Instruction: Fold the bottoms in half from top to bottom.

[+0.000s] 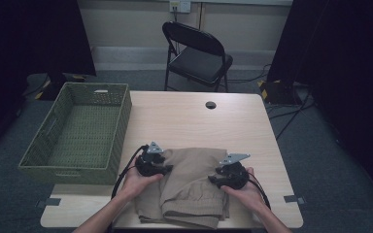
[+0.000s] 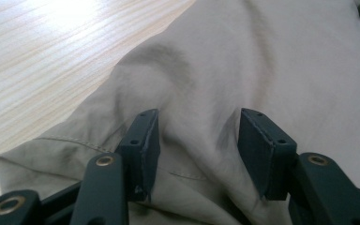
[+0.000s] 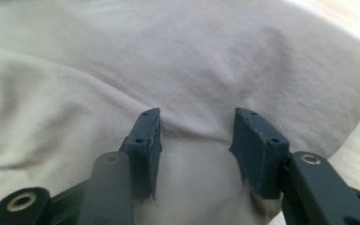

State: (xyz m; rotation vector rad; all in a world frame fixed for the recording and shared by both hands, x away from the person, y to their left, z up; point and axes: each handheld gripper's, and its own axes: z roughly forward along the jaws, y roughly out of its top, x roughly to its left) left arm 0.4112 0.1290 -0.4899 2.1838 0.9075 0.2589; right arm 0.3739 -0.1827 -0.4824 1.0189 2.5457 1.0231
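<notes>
Both claws, left (image 1: 162,168) and right (image 1: 215,179), are spread and press into the folded khaki trousers (image 1: 189,187) between them, seemingly to gather fabric for a fold.

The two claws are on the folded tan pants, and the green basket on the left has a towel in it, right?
Not quite. The basket has nothing in it; the high view shows its bare woven bottom. The rest is right: the left claw and right claw are both open on the folded tan pants, and the basket sits on the left of the table.
</notes>
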